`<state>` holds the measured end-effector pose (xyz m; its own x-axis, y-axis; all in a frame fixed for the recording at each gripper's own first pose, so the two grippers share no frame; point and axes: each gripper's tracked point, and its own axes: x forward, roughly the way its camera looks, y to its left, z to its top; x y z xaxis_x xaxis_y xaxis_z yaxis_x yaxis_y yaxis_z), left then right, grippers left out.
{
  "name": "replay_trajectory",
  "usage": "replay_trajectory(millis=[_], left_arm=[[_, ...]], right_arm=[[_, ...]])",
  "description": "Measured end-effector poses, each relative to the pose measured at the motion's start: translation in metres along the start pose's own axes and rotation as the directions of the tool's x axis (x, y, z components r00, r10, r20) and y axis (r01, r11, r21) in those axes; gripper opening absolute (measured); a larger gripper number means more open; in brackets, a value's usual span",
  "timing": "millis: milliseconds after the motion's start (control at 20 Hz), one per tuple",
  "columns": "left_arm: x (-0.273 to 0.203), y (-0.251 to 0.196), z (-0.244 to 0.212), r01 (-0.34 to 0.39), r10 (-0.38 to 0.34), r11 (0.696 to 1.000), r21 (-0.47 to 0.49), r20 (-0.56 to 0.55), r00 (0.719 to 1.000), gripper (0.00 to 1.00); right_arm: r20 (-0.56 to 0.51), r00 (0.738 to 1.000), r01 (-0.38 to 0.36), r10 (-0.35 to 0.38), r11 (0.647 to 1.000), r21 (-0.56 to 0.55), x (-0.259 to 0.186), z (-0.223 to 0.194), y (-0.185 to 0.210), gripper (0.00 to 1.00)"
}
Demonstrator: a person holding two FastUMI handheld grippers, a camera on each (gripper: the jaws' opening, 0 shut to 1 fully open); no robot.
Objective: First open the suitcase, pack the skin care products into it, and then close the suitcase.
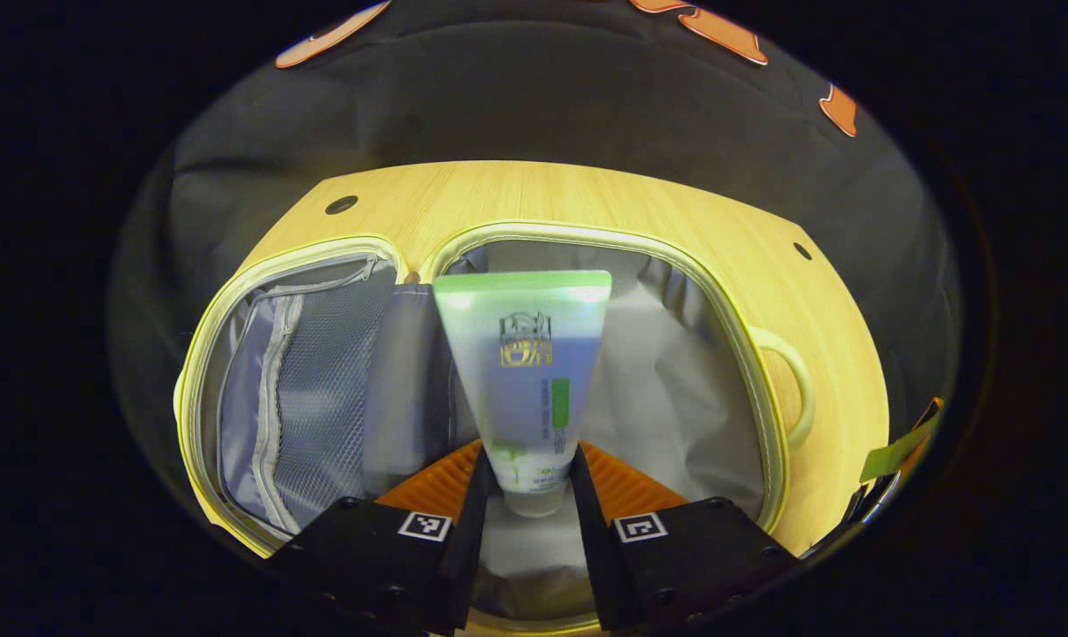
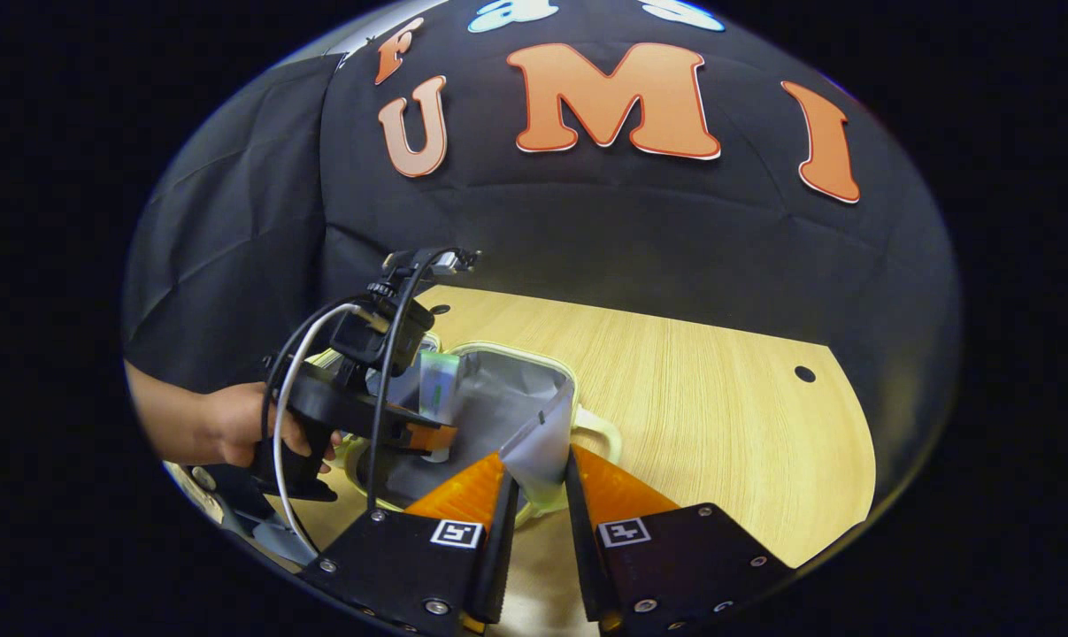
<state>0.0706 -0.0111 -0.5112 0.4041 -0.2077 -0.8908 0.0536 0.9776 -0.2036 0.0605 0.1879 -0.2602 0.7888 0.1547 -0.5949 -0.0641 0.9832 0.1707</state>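
- Risk, release: the tube (image 1: 526,380) hangs cap-down over the open suitcase (image 1: 675,372). If the fingers part while it is upright, it would likely topple; the cause would be its narrow cap end and tall body. It may fall toward the mesh pocket (image 1: 321,372) on the left half rather than the plain lined half on the right.
- Risk, slip: the grip sits low, near the cap. A tilt of the hand could swing the wide crimped end and loosen the hold.
- Risk, lining: in the right gripper view a flap of grey lining (image 2: 538,451) lies between the right gripper's fingers. A pull could drag the light suitcase across the wooden table (image 2: 719,398).
- Left gripper (image 1: 526,495): narrow, both fingers pressing the tube's lower end; a hand (image 2: 233,425) carries it at the left.
- Right gripper (image 2: 538,495): narrow, at the near right rim beside the handle (image 2: 600,429); whether both fingers truly pinch the flap cannot be told.
- Task state: suitcase lies open; the tube is above its interior, not yet laid down.
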Motion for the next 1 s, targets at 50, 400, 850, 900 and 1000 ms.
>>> replay_trajectory(millis=[50, 400, 850, 900, 1000], left_arm=[[0.003, -0.001, 0.0, -0.01, 0.01, 1.0, -0.002, -0.012, 1.0, 0.52], [0.005, 0.002, -0.006, -0.047, 0.046, 0.997, -0.053, -0.025, 0.999, 0.56], [-0.075, 0.041, 0.049, -0.055, 0.073, 0.997, -0.061, 0.359, 0.931, 0.7], [-0.085, 0.05, 0.053, -0.067, 0.086, 0.996, -0.062, 0.396, 0.914, 0.78], [-0.105, 0.066, 0.058, -0.103, 0.12, 0.993, -0.062, 0.442, 0.889, 0.87]], right_arm=[[-0.001, 1.0, -0.005, 0.005, 1.0, 0.0, 0.0, 0.0, -0.001, 0.34], [-0.018, 0.998, -0.059, 0.059, 0.998, 0.012, 0.012, -0.001, -0.005, 0.34], [-0.058, 0.988, -0.145, 0.145, 0.989, 0.003, 0.034, -0.007, 0.025, 0.34], [-0.065, 0.986, -0.156, 0.156, 0.988, 0.002, 0.037, -0.007, 0.028, 0.34], [-0.079, 0.982, -0.173, 0.172, 0.985, -0.002, 0.044, -0.009, 0.037, 0.34]])
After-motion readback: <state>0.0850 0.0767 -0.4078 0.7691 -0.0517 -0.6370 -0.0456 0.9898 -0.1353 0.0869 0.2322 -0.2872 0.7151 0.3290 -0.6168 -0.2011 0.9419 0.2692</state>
